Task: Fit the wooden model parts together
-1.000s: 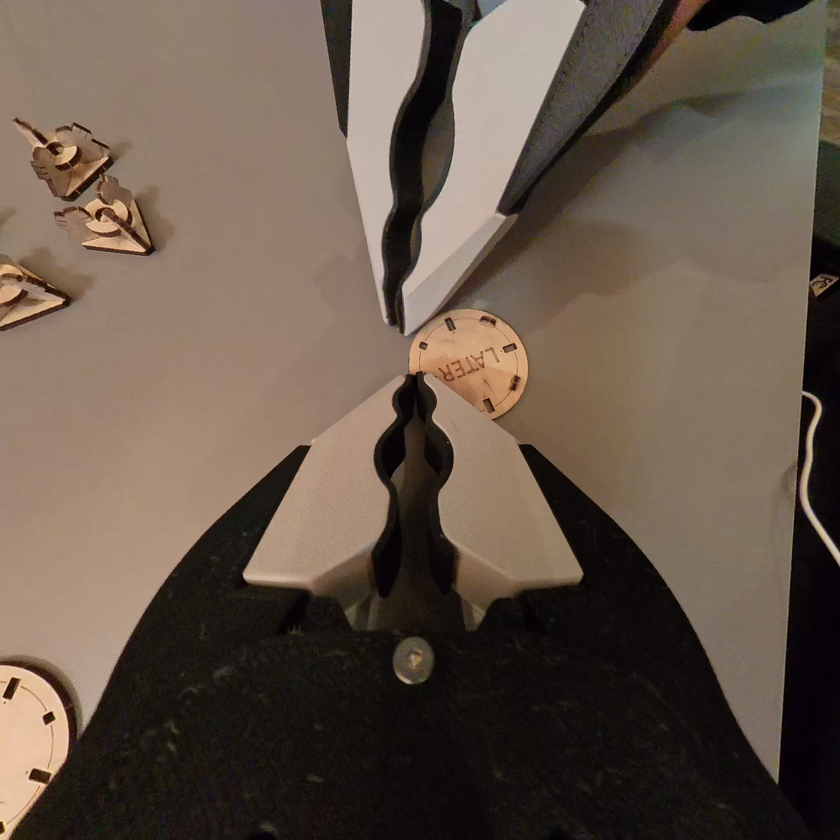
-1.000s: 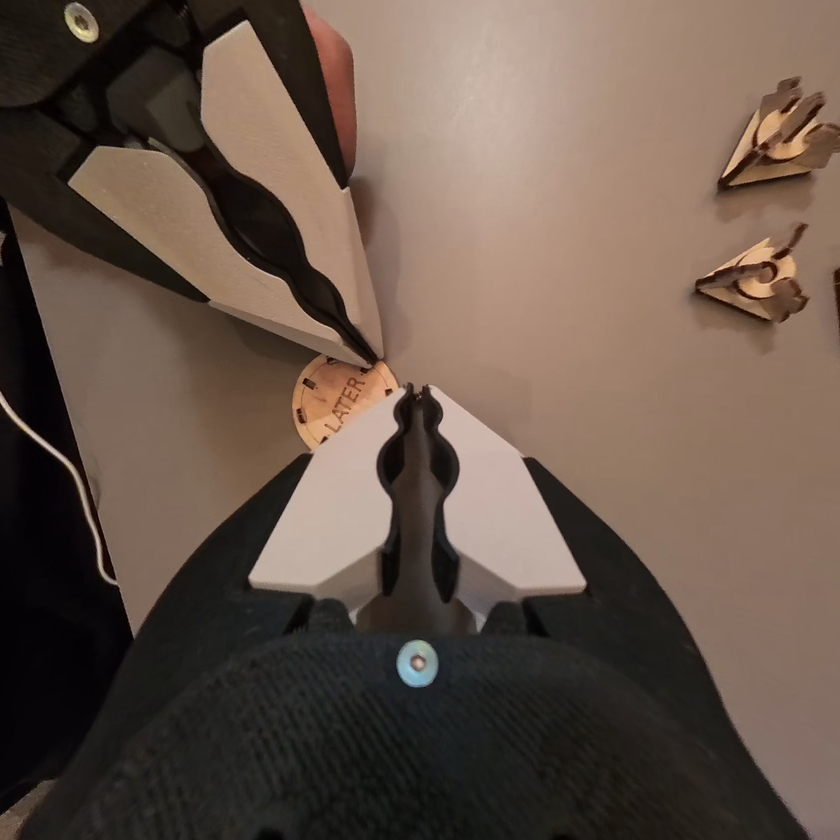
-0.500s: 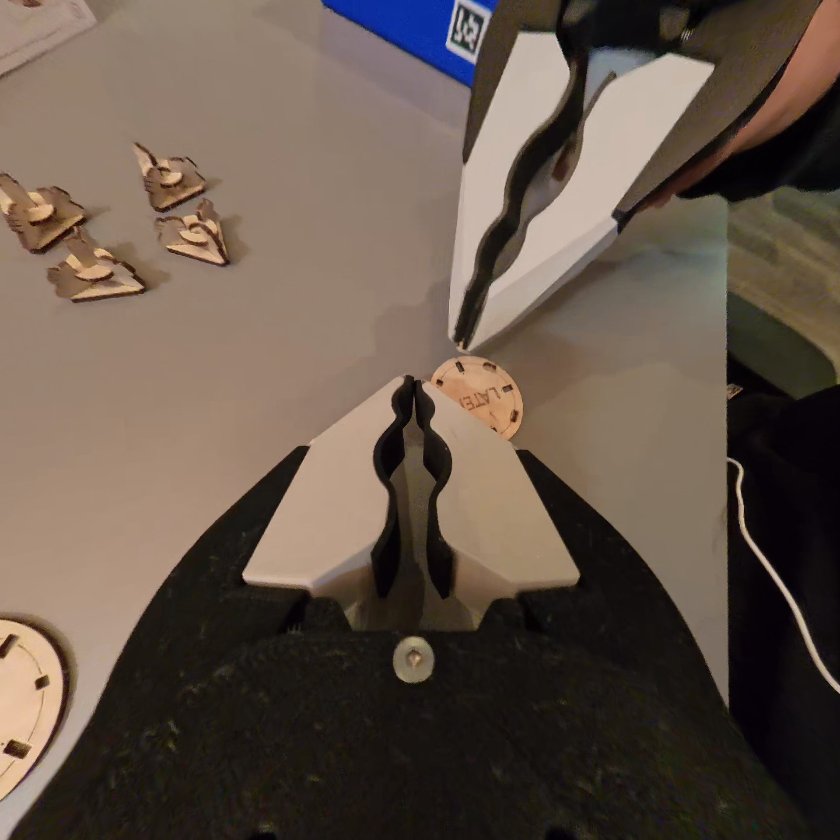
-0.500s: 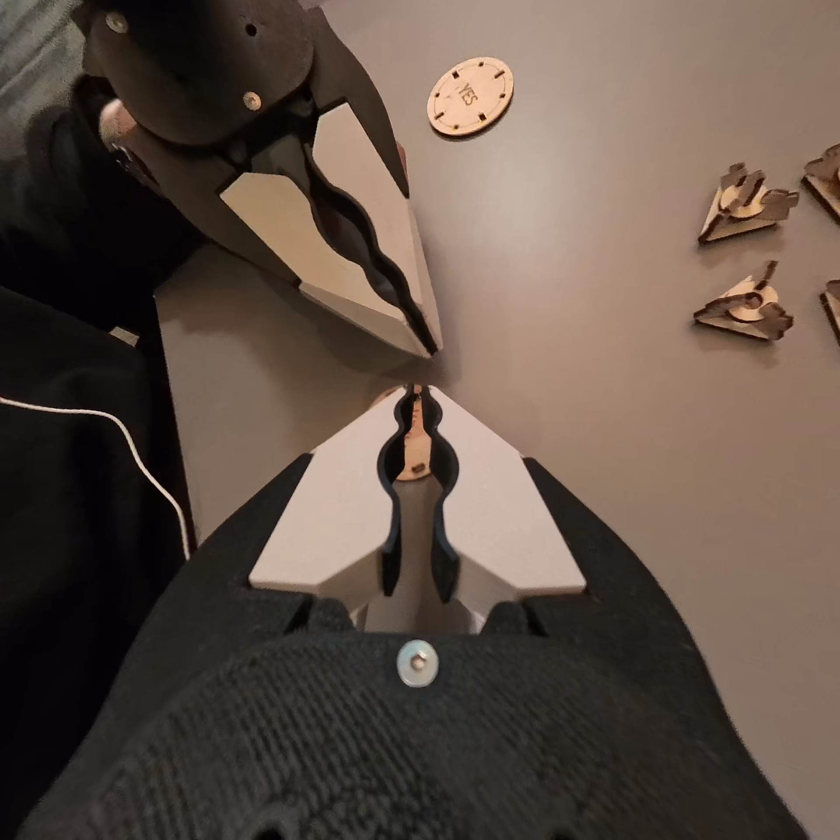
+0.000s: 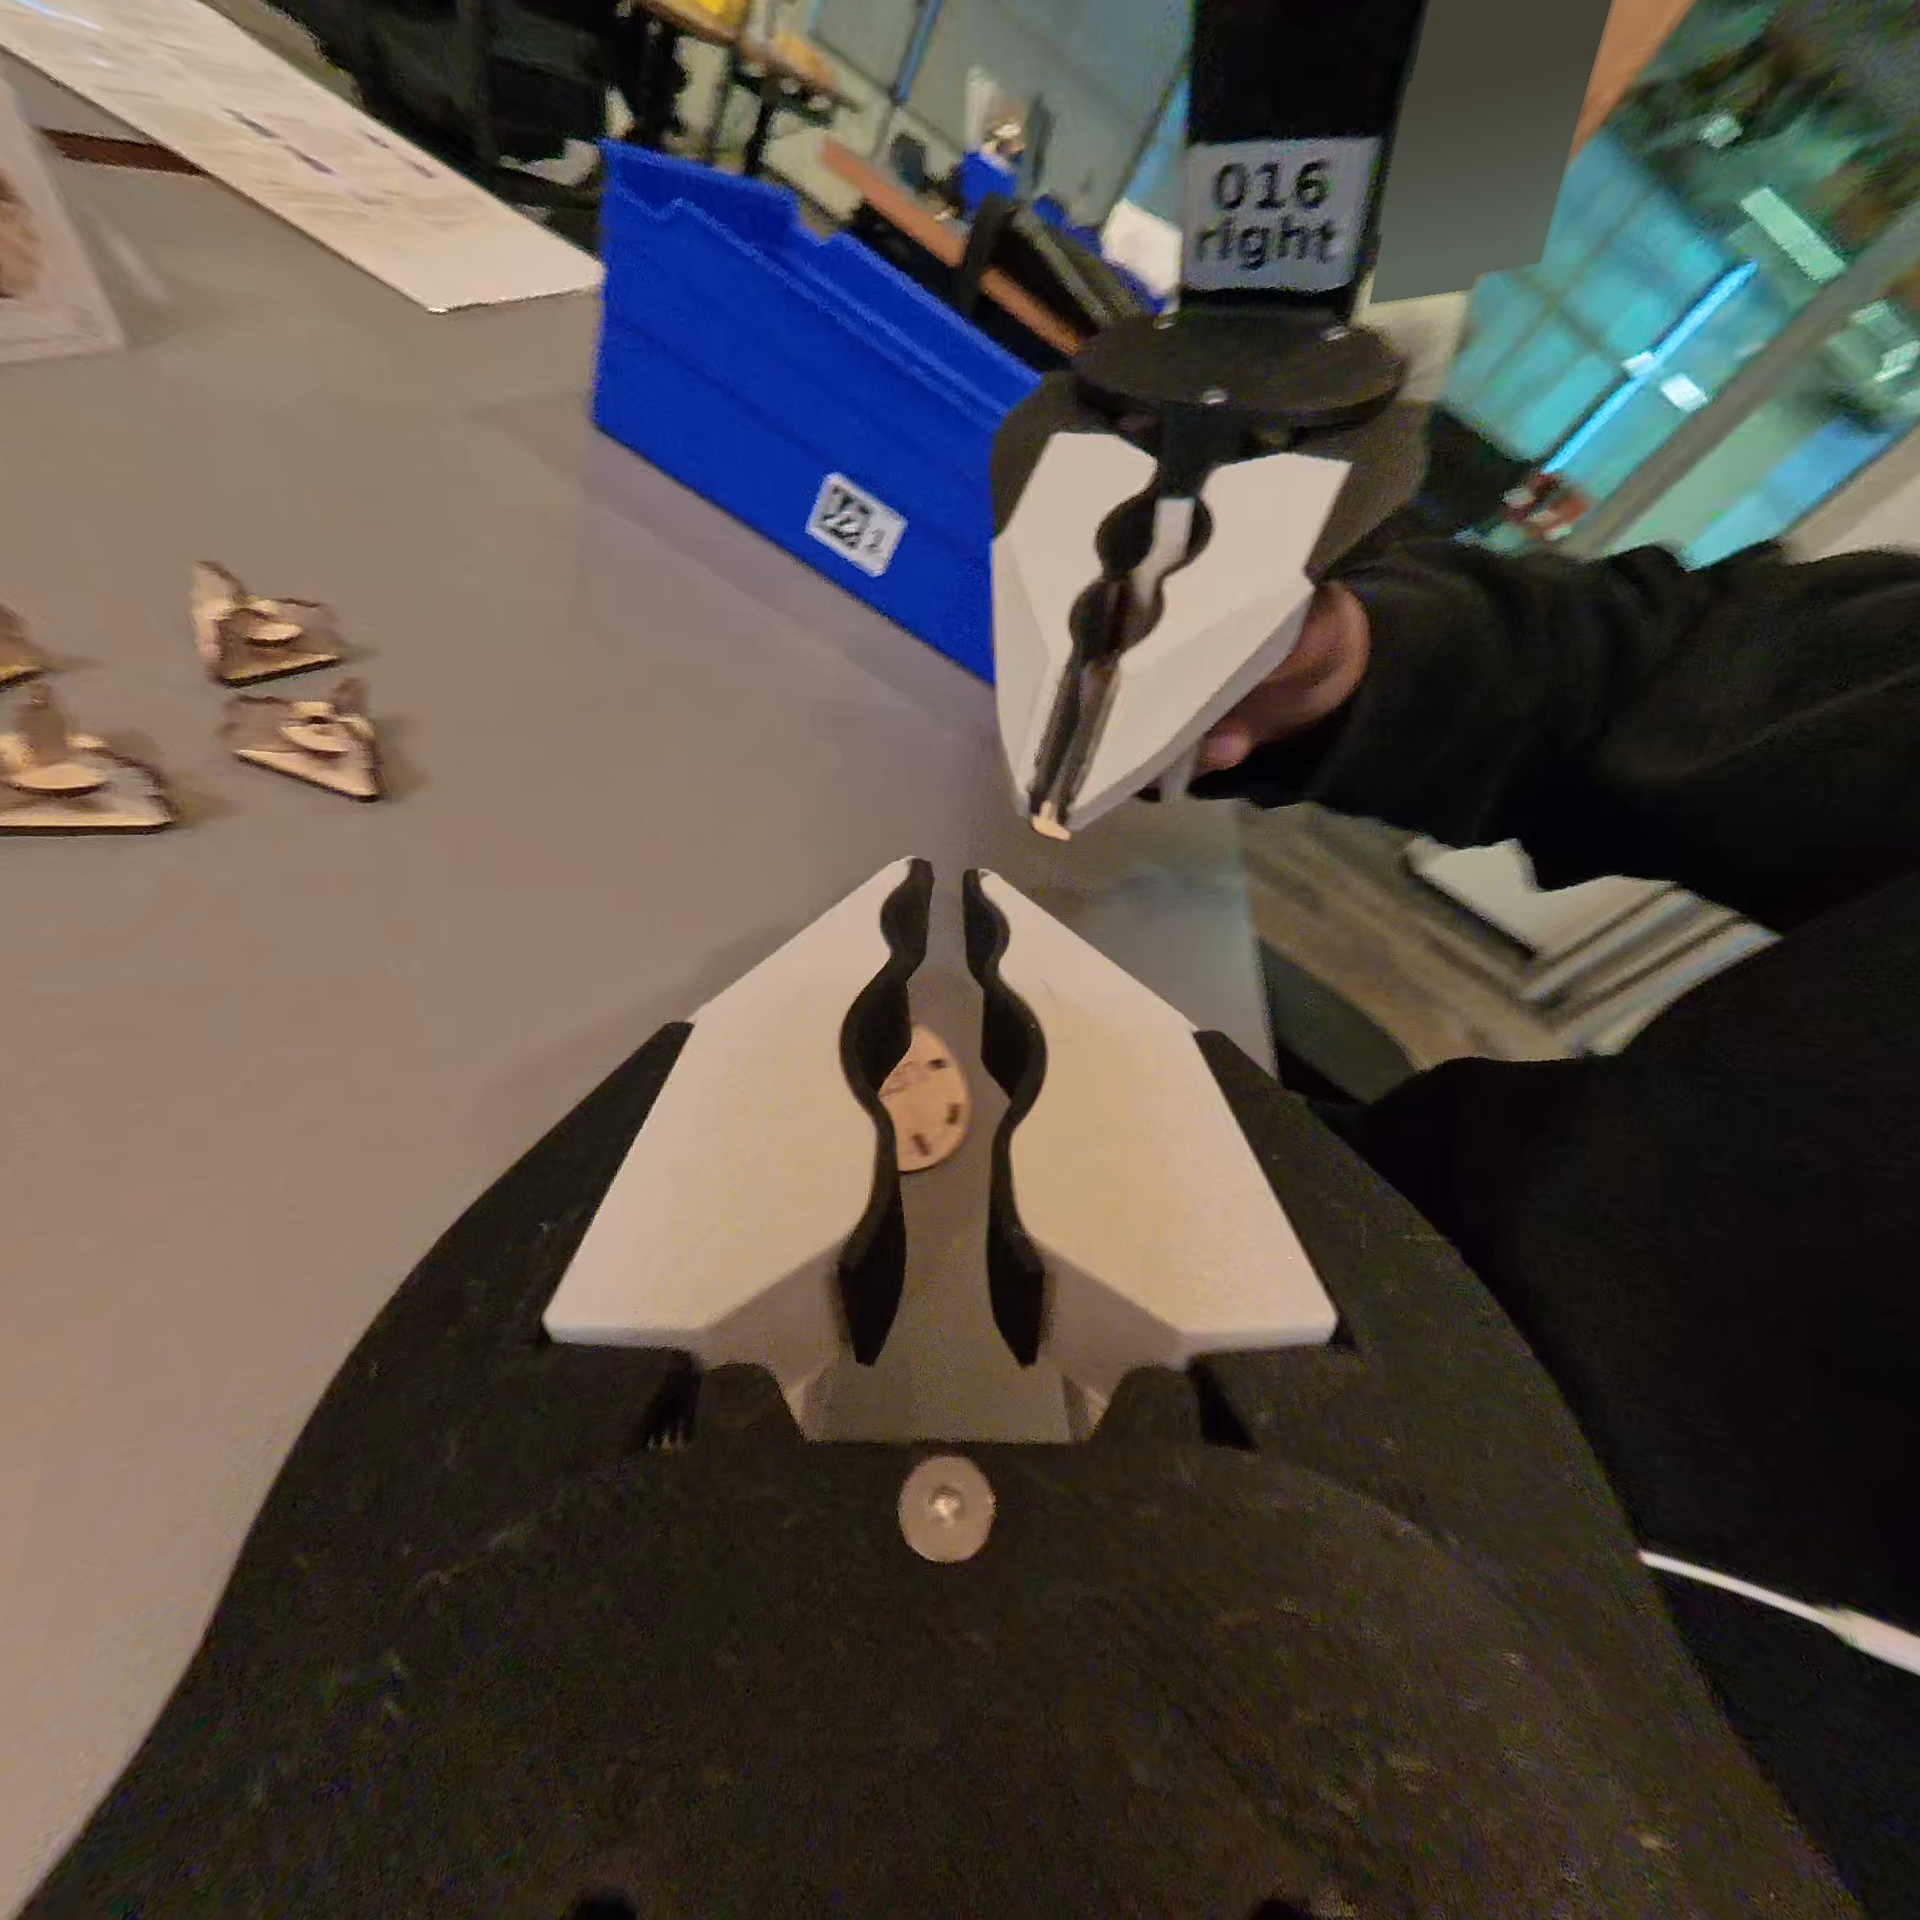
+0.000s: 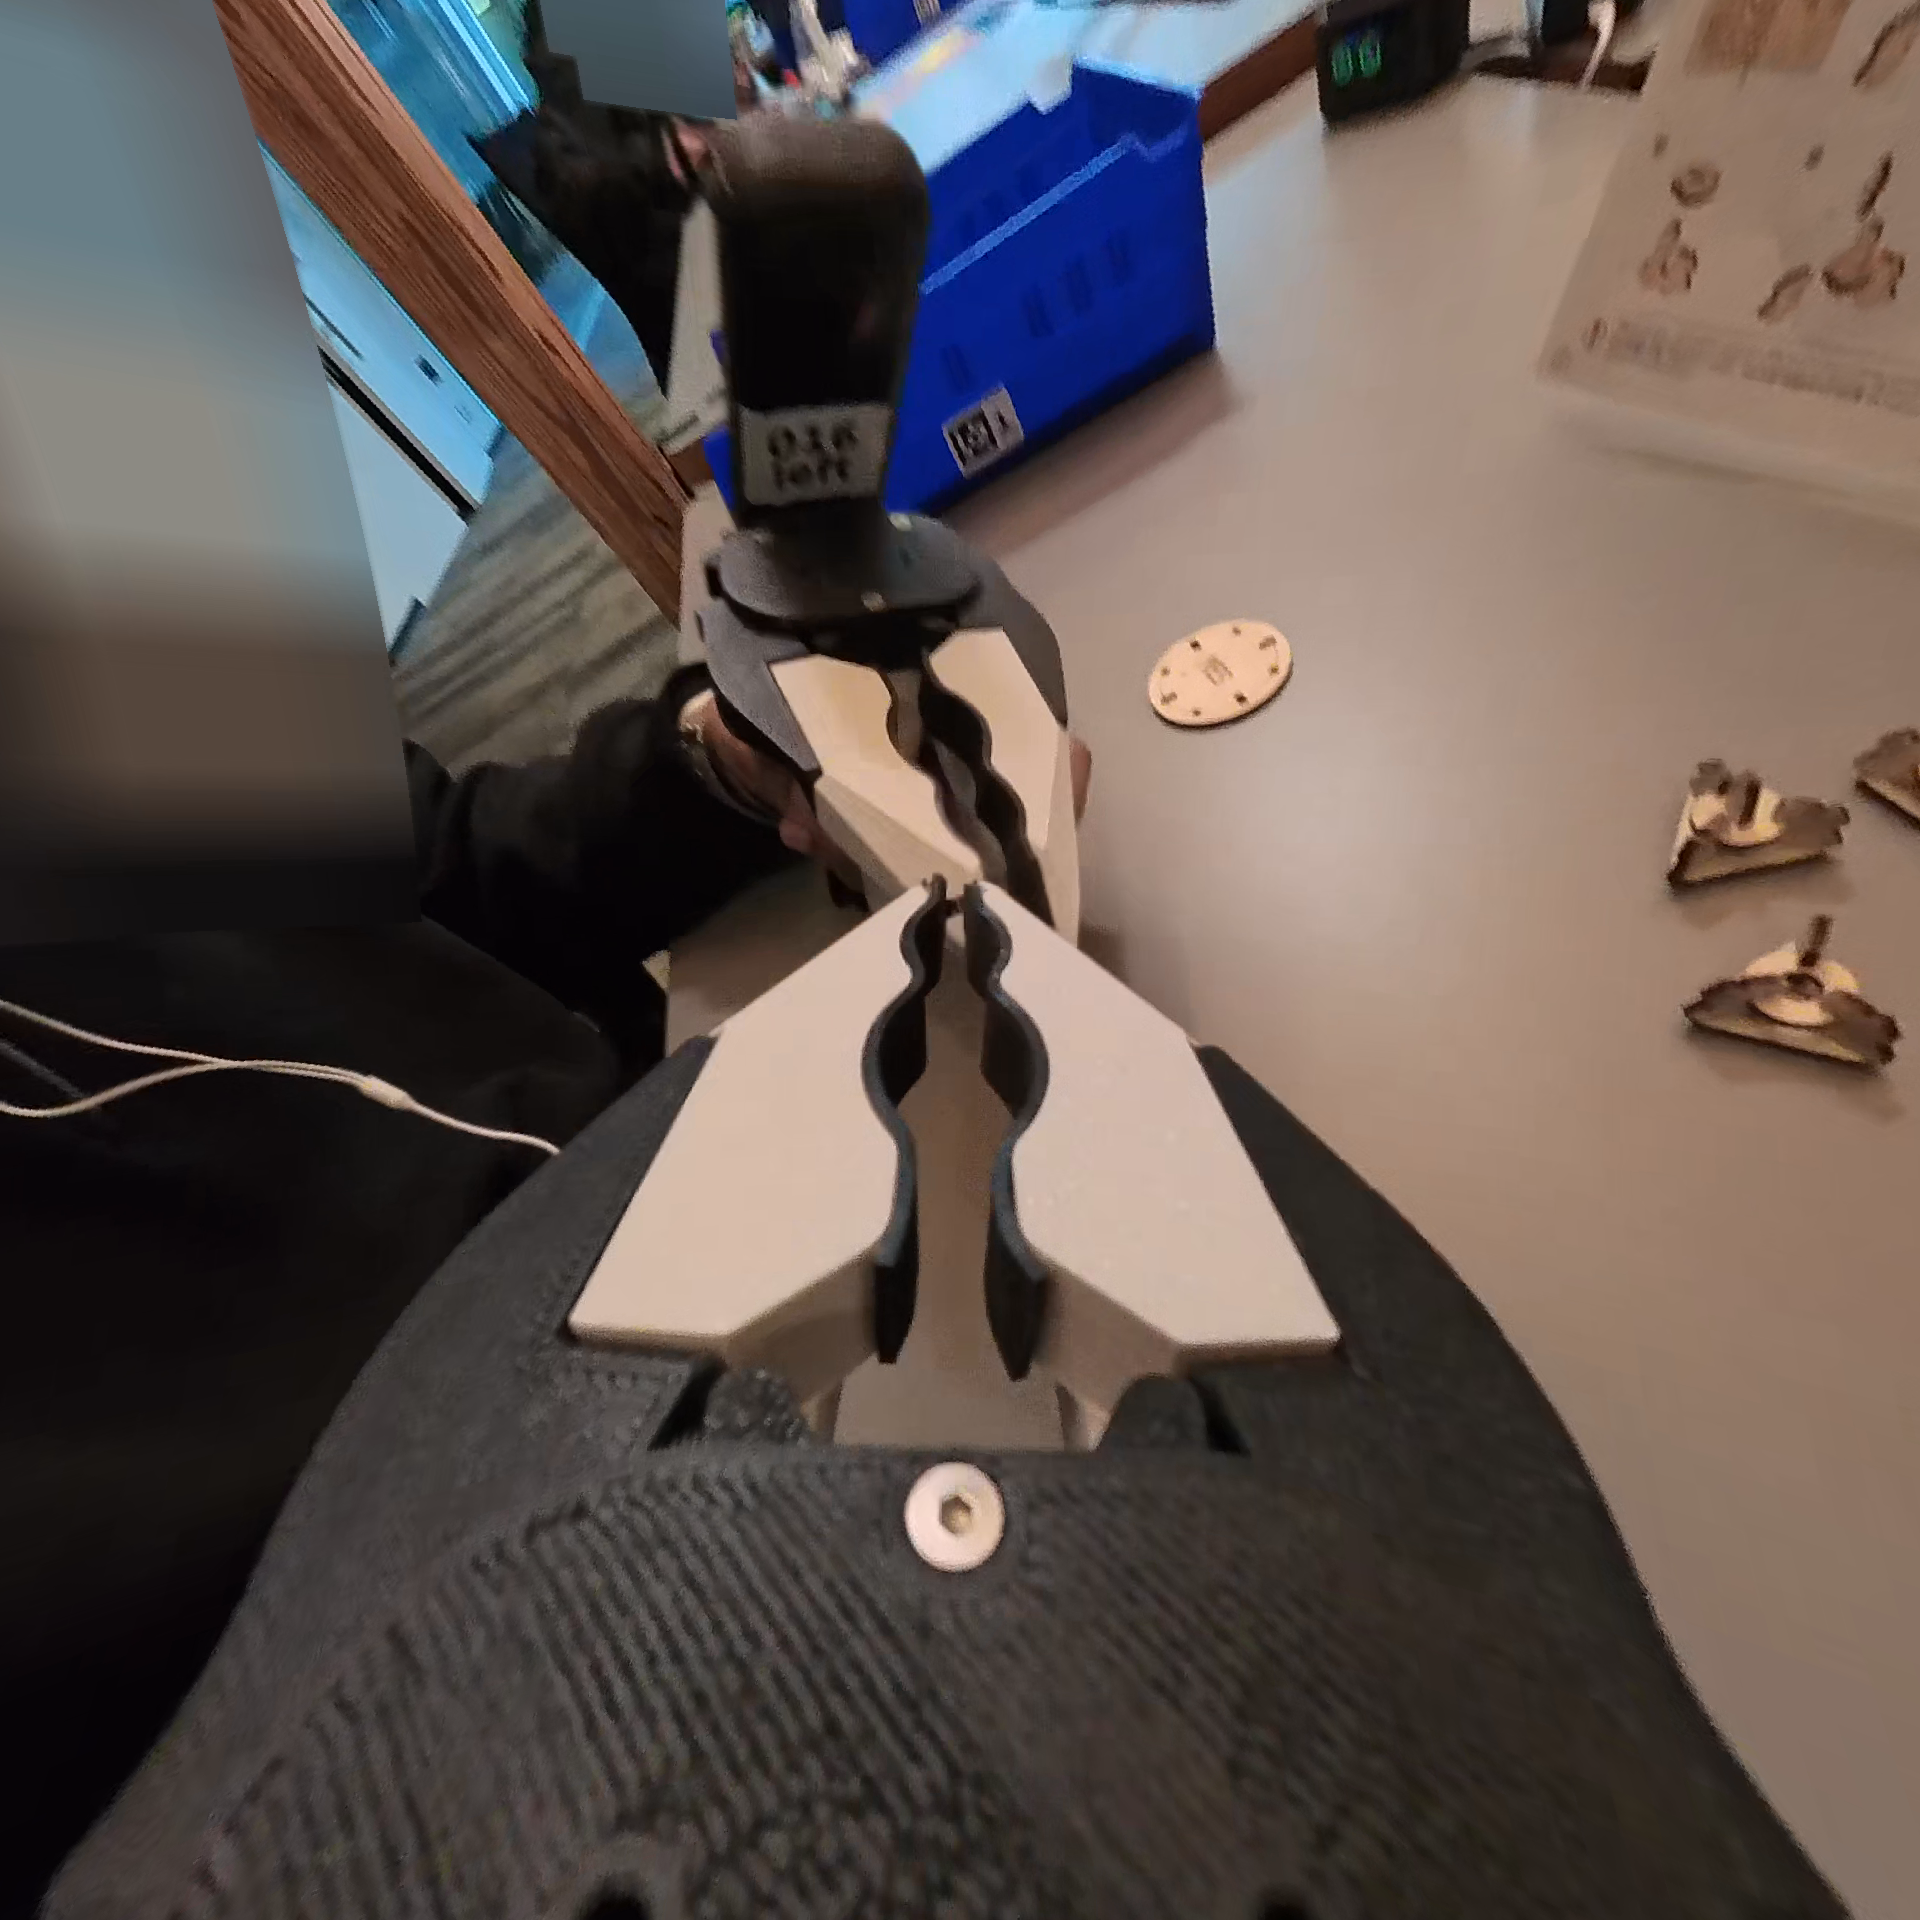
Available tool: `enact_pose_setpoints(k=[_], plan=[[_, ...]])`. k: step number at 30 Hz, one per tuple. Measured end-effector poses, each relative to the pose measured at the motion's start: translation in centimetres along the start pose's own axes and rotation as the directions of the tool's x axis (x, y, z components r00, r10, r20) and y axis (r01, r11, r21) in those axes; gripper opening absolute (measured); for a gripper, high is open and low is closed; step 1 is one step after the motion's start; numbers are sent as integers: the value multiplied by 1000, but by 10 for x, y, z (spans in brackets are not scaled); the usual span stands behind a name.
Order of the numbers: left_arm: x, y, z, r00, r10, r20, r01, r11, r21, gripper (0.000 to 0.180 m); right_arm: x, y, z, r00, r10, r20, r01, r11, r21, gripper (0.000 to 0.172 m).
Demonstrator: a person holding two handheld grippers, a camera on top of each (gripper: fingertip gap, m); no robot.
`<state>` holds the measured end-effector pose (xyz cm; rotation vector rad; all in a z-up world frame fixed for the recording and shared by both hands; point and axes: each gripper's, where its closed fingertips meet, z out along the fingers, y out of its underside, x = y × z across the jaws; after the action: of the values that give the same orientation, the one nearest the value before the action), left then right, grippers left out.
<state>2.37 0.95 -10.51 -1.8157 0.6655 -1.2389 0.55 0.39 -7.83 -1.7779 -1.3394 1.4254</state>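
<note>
The right gripper pinches a small pale wooden piece in its fingers, above the table. The left gripper is slightly open, empty, over the wooden disc.

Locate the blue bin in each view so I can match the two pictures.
Left wrist view: blue bin stands on the far side of the grey table, upper centre, left of the right gripper.
Right wrist view: blue bin upper centre, right of the left gripper's handle.
Shared landmark: its small square sticker.

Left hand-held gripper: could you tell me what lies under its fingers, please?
A round wooden disc on the grey table, seen through the gap; the fingers cover its sides.
</note>
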Motion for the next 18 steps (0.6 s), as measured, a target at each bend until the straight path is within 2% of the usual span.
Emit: enact_pose_setpoints(k=[3, 6, 11, 18], plan=[[21, -9, -3, 983, -81, -162, 89, 995, 46, 11, -6, -9, 0, 1000, -7, 28, 6, 999, 44, 1], [29, -20, -10, 960, -131, -247, 160, 982, 98, 9, -11, -11, 2, 999, -25, 43, 23, 998, 56, 2], [32, -21, -13, 955, -126, -268, 158, 983, 98, 4, -13, -13, 2, 998, -28, 58, 24, 998, 64, 2], [36, -20, -14, 942, -144, -303, 176, 981, 83, 3, -17, -10, 0, 994, -105, 28, 105, 994, 29, 2]])
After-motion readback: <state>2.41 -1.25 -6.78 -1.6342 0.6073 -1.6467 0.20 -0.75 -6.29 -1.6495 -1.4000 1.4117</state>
